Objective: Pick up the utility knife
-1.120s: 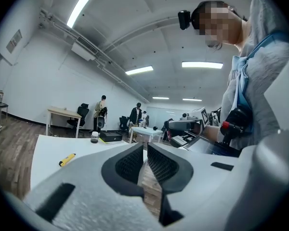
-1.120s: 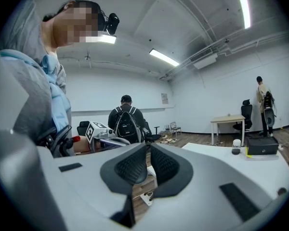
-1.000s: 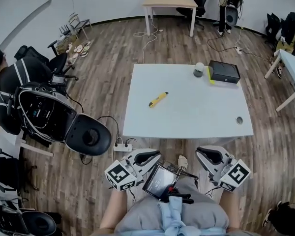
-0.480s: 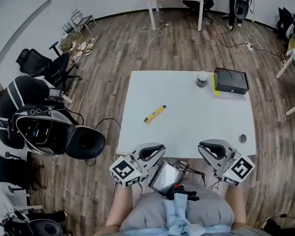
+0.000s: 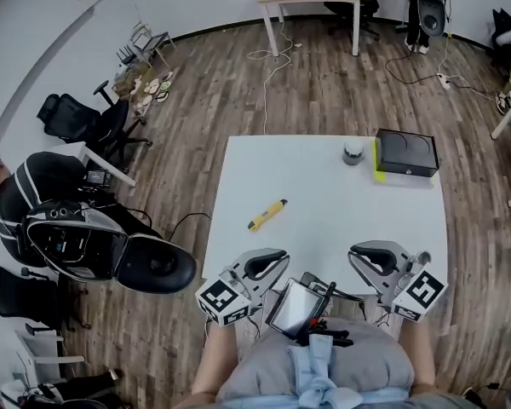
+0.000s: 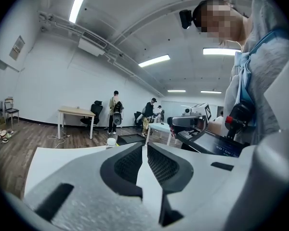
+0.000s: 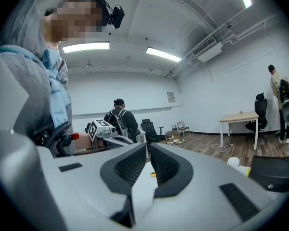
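Note:
The yellow utility knife lies slanted on the white table, left of its middle. My left gripper hangs at the table's near edge, below and slightly right of the knife, jaws shut and empty. Level with it on the right is my right gripper, also at the near edge, jaws together with nothing between them. In the left gripper view the left gripper looks across the tabletop. In the right gripper view a small yellow bit, likely the knife, shows past the right gripper.
A black box on a yellow-green sheet and a small white cup stand at the table's far right. An open black case and office chairs are on the floor to the left. A tablet hangs at the person's chest.
The table has come closer in the head view. Both grippers have moved forward from short of the table to its near edge. Their jaws look the same.

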The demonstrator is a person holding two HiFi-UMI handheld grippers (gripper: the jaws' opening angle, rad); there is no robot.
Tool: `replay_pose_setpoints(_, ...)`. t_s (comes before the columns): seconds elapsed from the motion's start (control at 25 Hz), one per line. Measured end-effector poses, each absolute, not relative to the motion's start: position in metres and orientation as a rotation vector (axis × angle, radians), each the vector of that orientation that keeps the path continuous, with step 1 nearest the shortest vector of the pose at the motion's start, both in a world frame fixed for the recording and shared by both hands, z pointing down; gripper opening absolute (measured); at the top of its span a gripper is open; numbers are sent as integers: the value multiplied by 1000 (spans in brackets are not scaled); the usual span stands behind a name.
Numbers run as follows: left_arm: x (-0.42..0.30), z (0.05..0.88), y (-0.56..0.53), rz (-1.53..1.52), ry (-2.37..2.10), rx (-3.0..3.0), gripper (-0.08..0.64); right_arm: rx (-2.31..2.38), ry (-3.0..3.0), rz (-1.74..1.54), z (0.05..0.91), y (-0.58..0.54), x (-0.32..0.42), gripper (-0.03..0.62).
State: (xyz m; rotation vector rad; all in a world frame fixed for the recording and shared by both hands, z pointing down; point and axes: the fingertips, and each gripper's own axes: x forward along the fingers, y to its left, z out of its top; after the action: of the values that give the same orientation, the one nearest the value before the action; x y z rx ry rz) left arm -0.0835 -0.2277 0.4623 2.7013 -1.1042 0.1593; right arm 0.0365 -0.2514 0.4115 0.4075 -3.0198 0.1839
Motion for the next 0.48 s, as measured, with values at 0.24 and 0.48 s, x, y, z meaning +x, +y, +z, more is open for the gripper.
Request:
replay_pose_setpoints(0.24, -86, 464, -244, 180, -1144, 2683, 35, 409, -3021, 184, 410, -269, 42, 31)
replay_pose_setpoints(0.48, -98, 470, -255, 218, -1125, 2676, 35, 462, -3017, 206, 411, -276, 41, 31)
